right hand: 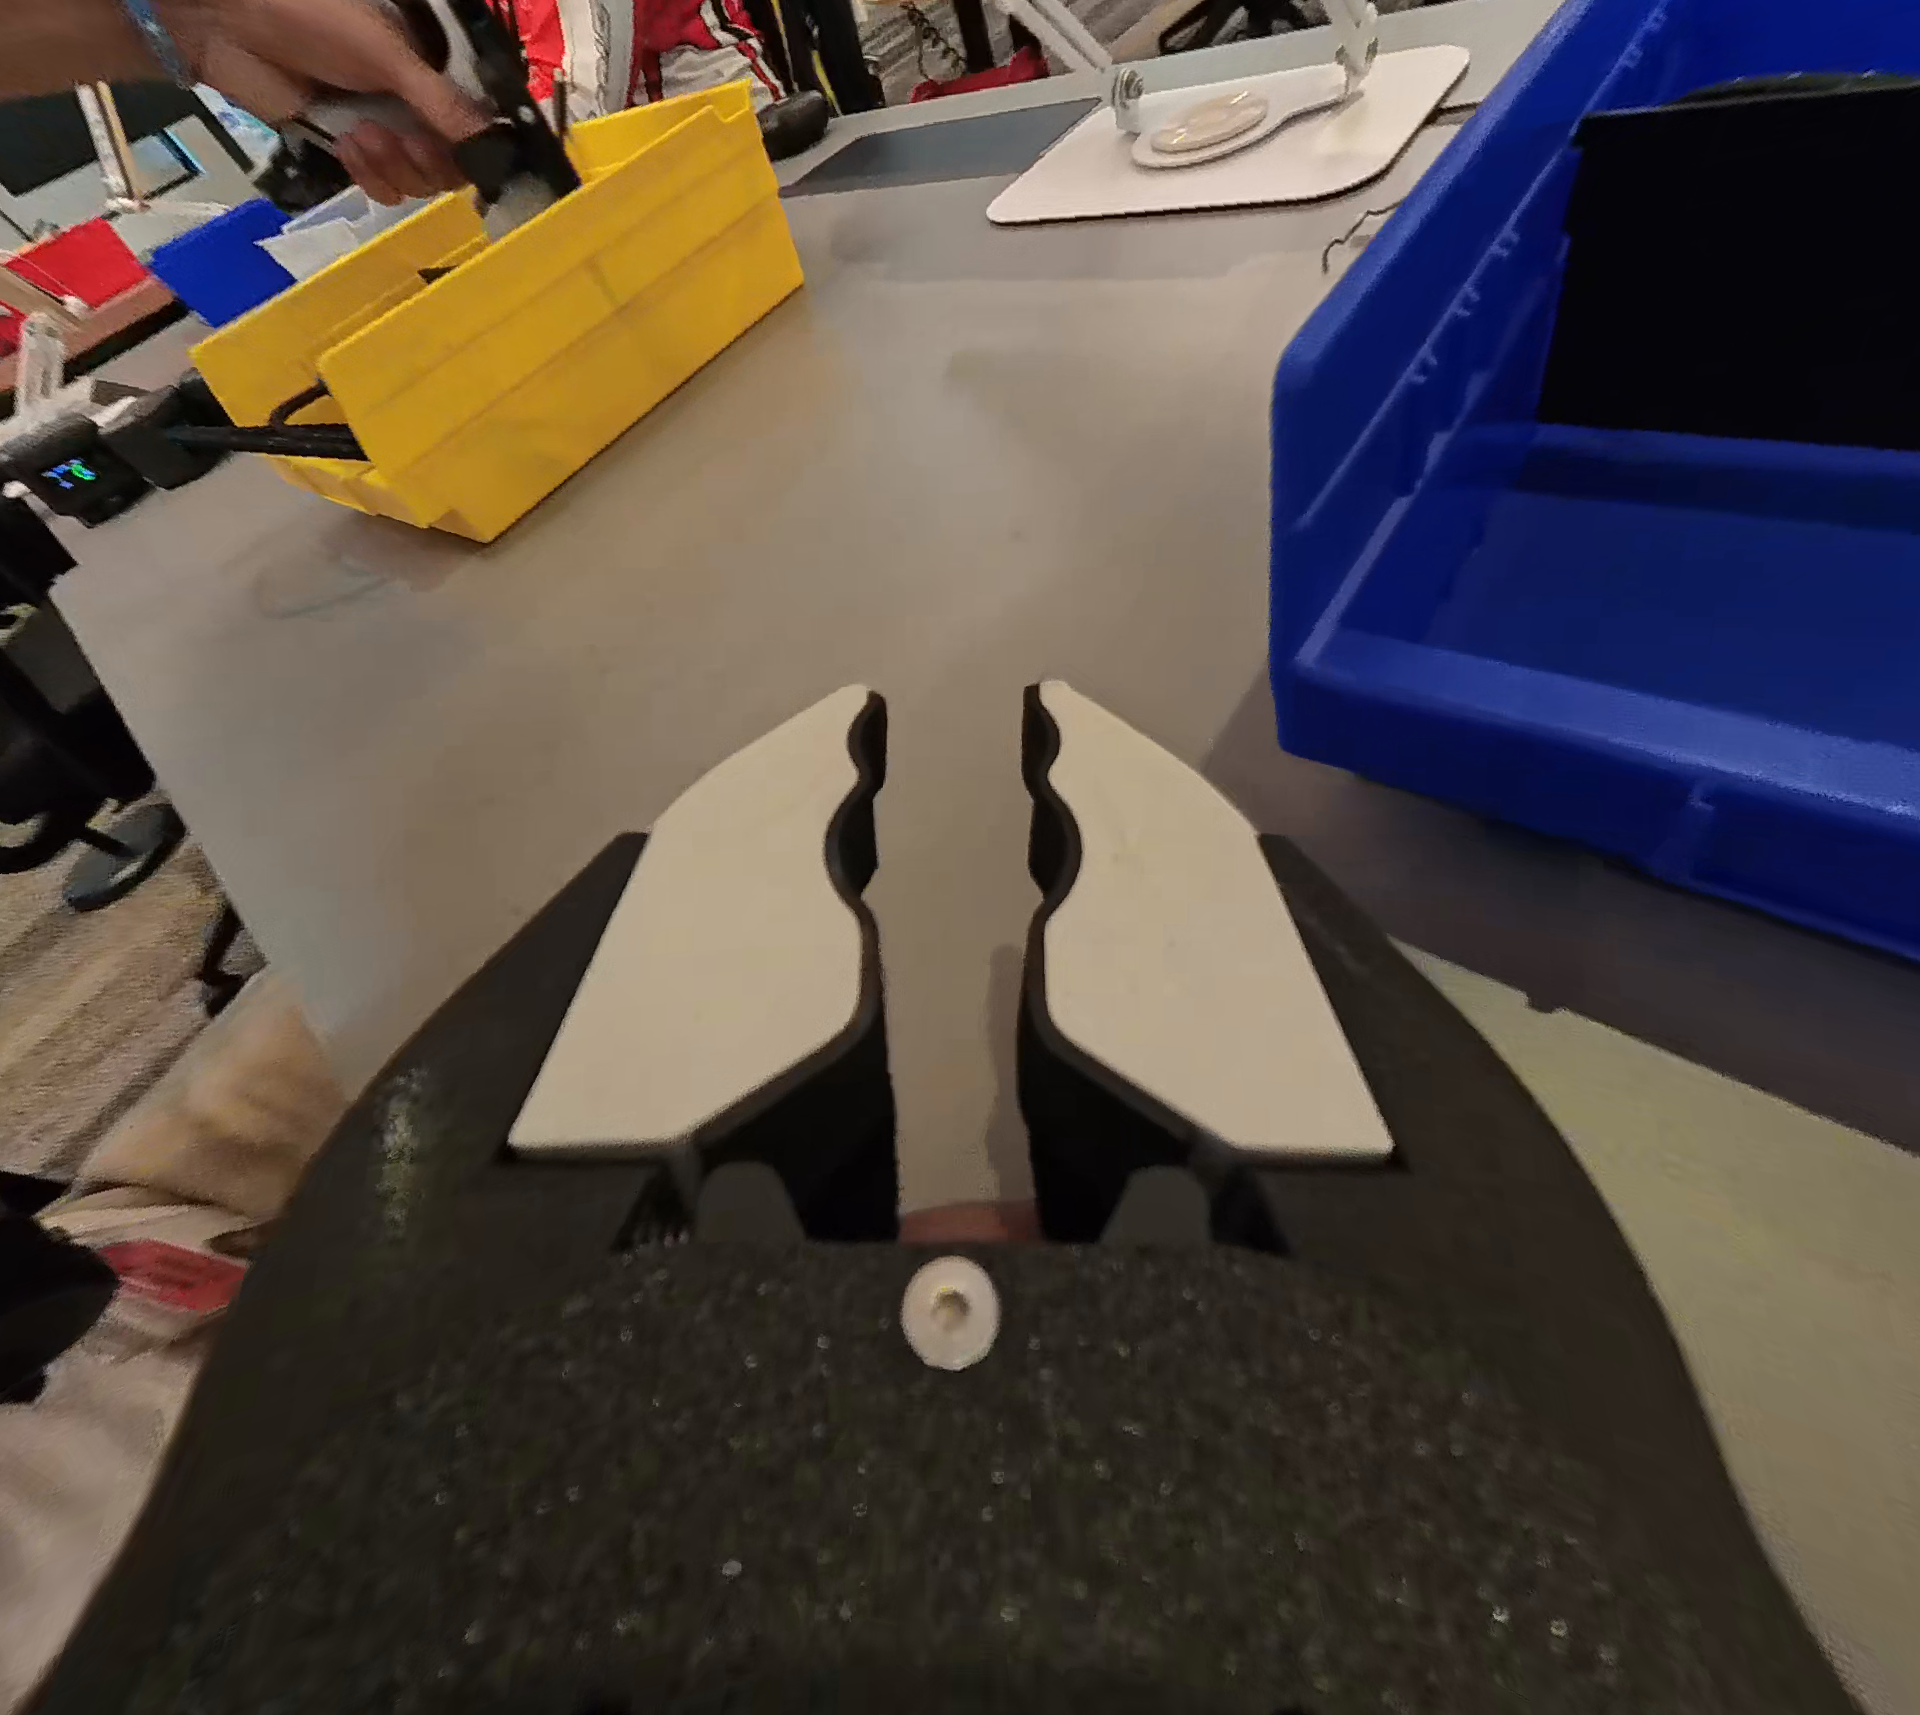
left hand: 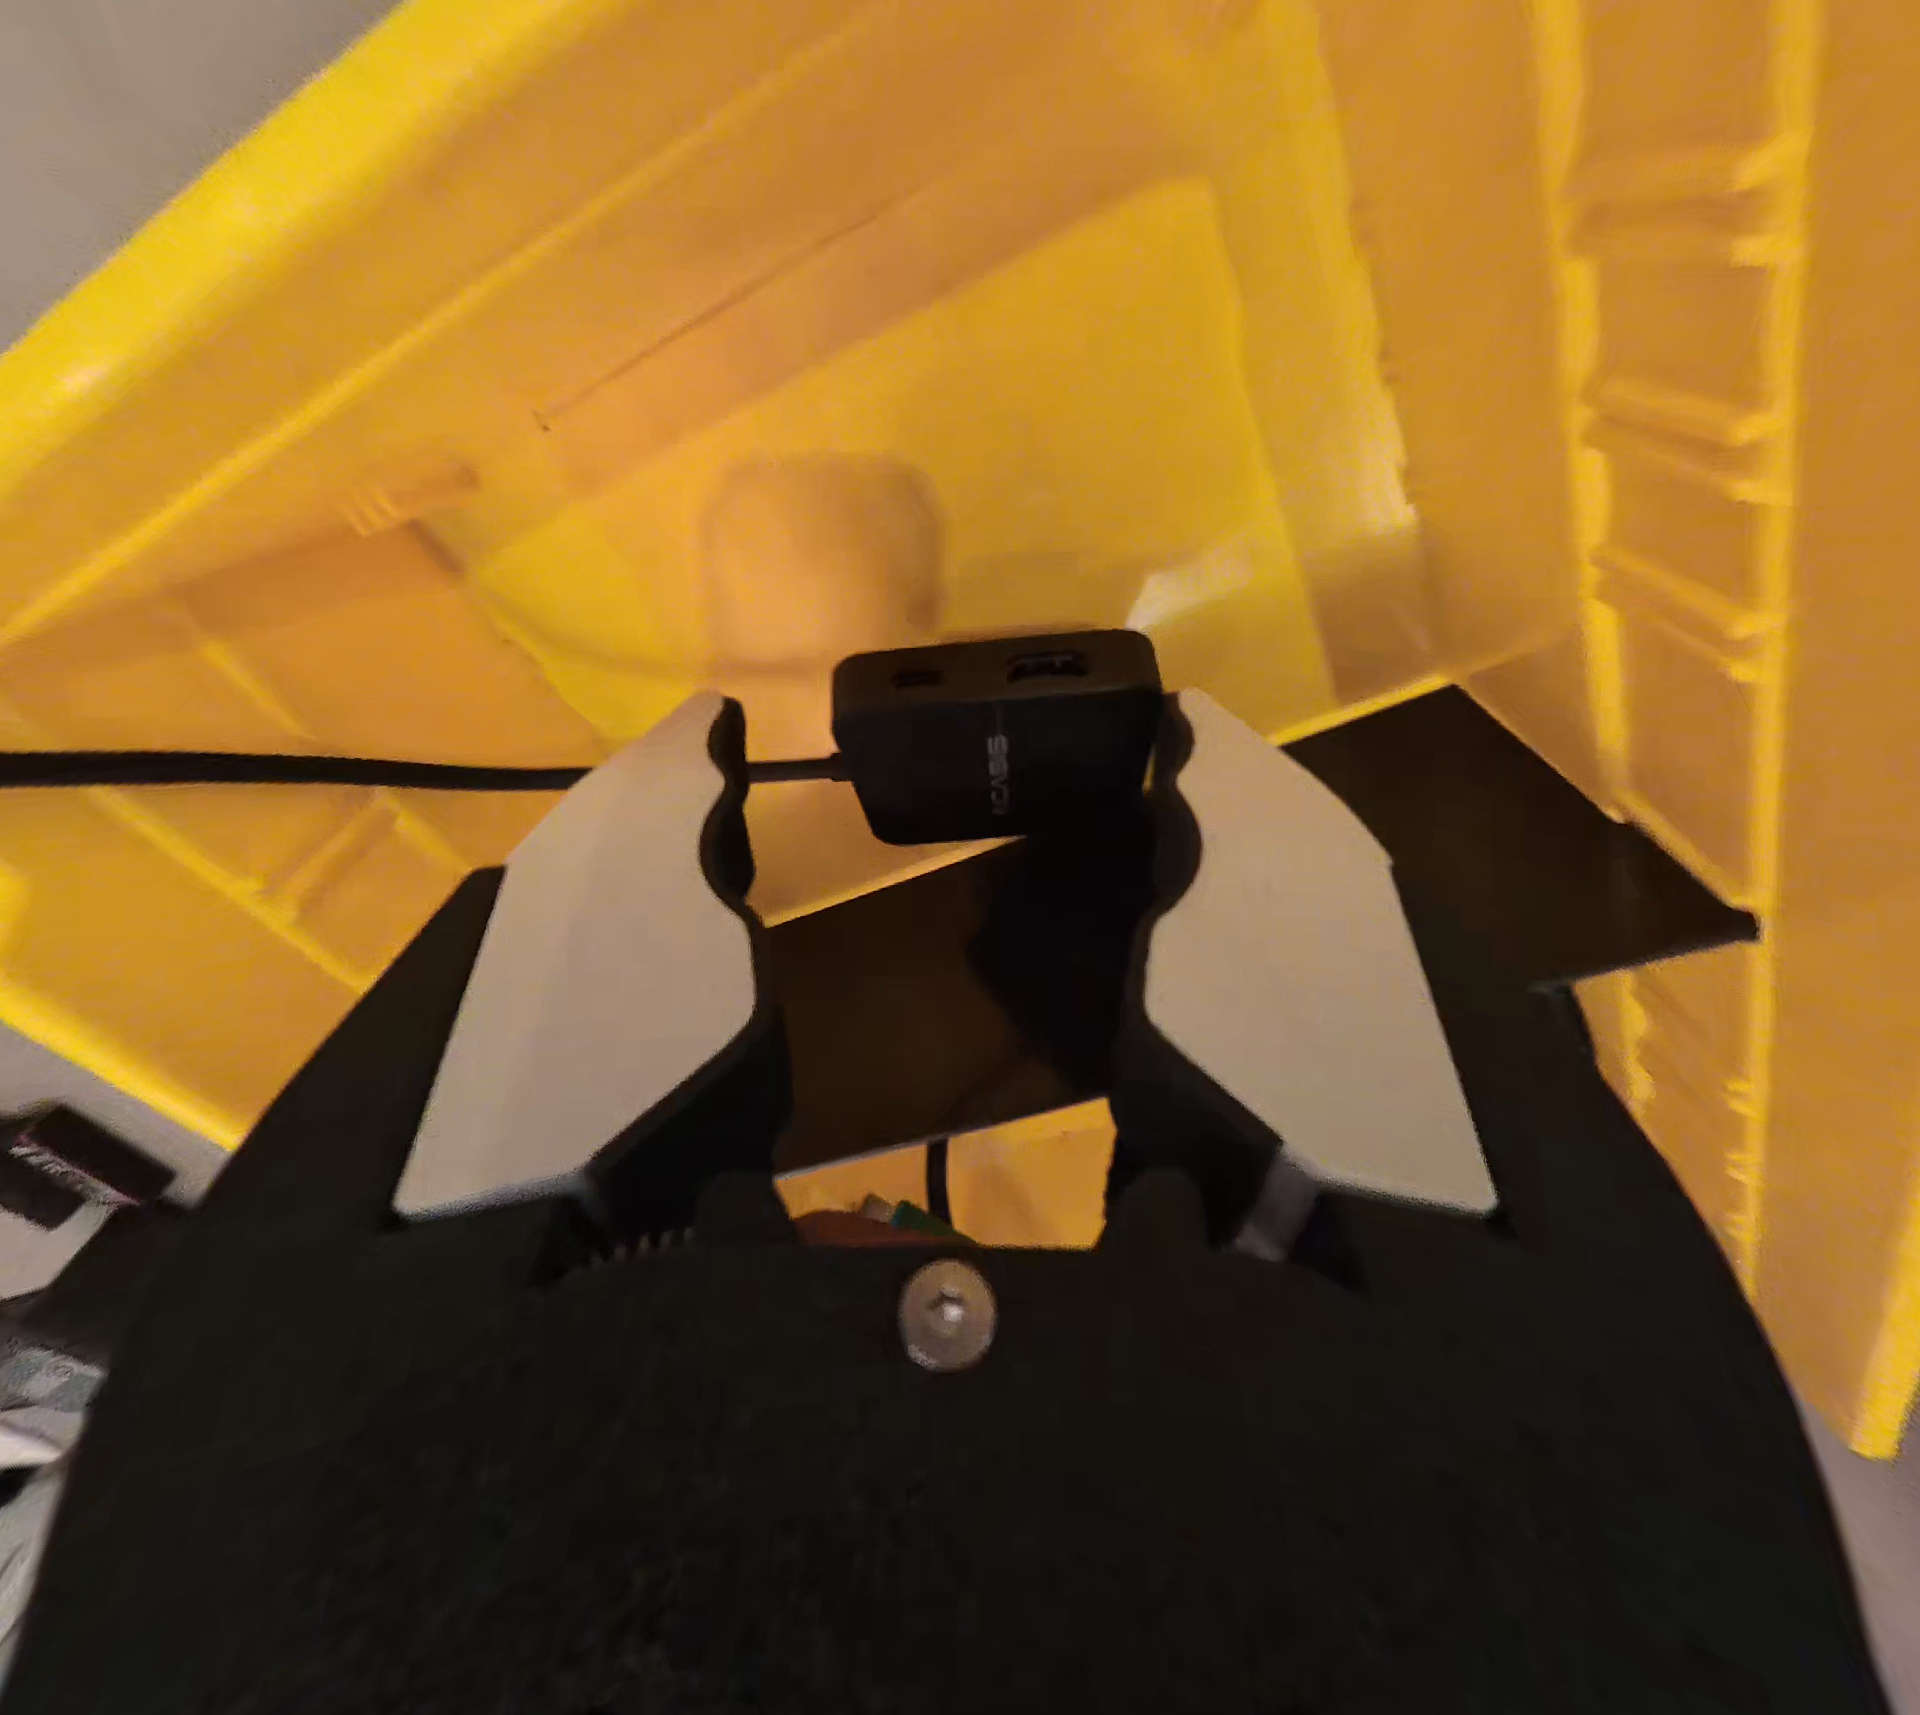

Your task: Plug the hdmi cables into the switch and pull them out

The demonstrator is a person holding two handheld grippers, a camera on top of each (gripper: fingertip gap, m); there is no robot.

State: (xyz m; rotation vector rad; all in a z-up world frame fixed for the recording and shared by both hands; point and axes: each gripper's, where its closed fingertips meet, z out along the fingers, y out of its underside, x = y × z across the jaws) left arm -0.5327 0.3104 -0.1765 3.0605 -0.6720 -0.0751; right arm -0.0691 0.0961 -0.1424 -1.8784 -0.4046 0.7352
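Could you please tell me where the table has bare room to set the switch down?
The widest free patch of the grey table lies between the yellow bin and the blue bin, ahead of the right gripper. It is crowded behind the yellow bin.

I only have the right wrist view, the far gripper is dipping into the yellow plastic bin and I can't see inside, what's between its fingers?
Observer: The left gripper is open around a small black rectangular switch box; only the right-hand finger looks to be touching it.
Operator: Any cable on it?
Observer: A black cable runs out of its left side.
Operator: Ports free?
Observer: Two ports on its far face look empty.
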